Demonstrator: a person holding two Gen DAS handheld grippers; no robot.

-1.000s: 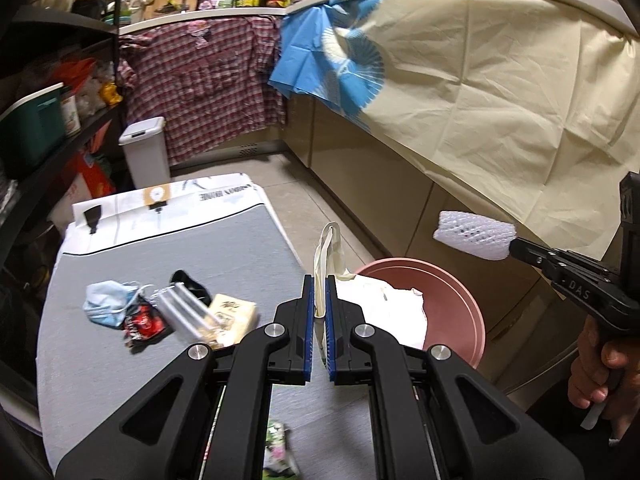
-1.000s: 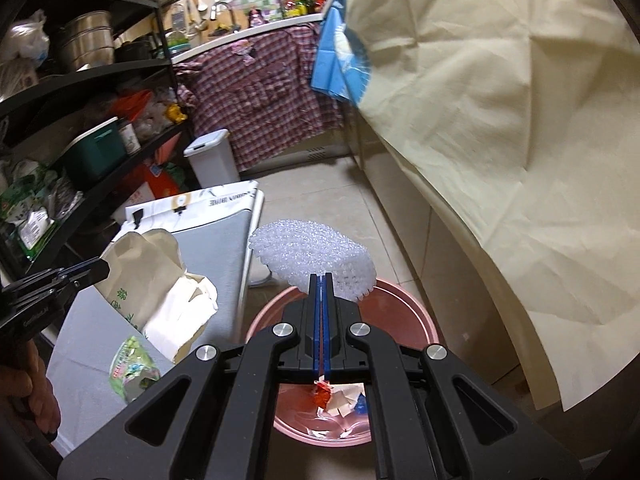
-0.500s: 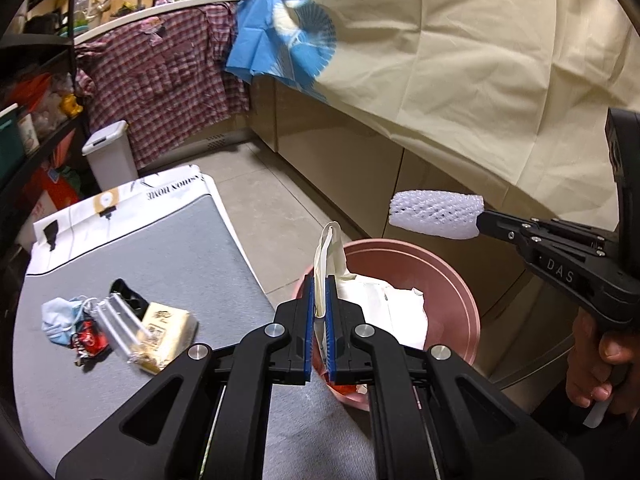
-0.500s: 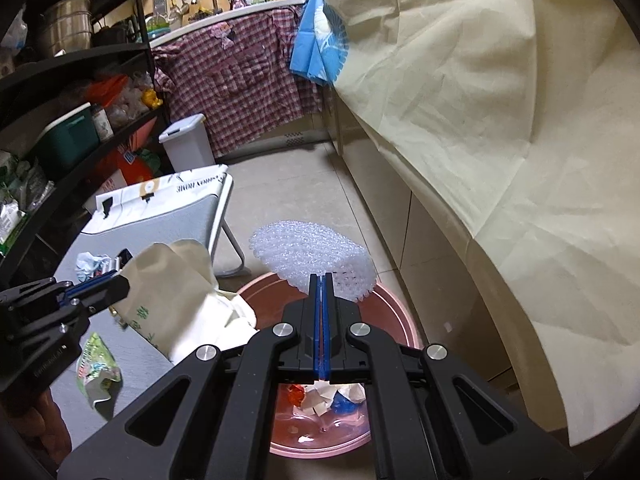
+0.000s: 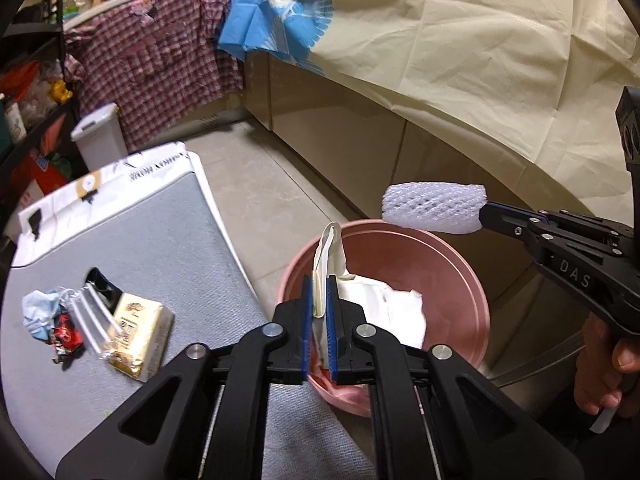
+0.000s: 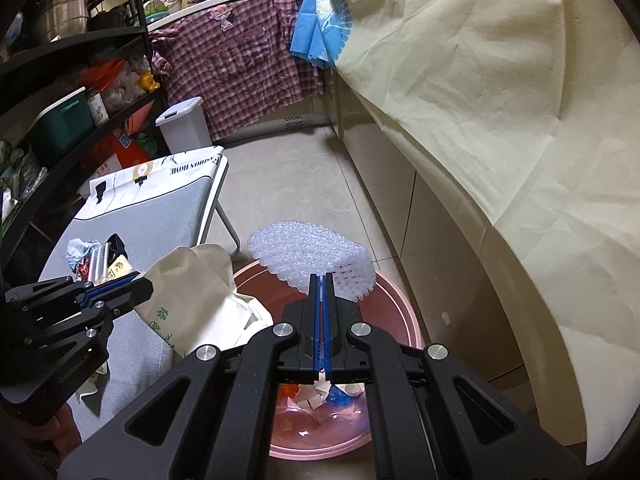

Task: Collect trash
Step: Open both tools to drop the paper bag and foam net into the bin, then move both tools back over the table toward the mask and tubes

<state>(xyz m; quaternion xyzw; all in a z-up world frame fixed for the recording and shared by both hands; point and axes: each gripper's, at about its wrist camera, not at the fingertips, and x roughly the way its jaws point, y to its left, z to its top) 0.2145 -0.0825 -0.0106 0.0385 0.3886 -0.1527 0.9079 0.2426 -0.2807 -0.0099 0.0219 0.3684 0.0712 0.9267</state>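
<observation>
My left jaws (image 5: 319,300): opening, the crumpled cream paper bag (image 5: 362,300) still between the pads, over the near rim of the round pink plastic basin (image 5: 460,256).
My right jaws (image 6: 323,292): opening too, the white foam fruit net (image 6: 308,256) still between them, above the basin.
Doing it well: I would keep both hands over the basin's middle until each piece falls clear.
Further off: a pile of wrappers (image 5: 100,320) waits on the grey padded counter (image 5: 160,240).

Left claw (image 5: 319,300) jaws opening, paper bag (image 5: 329,264) between, over pink basin (image 5: 472,280).
</observation>
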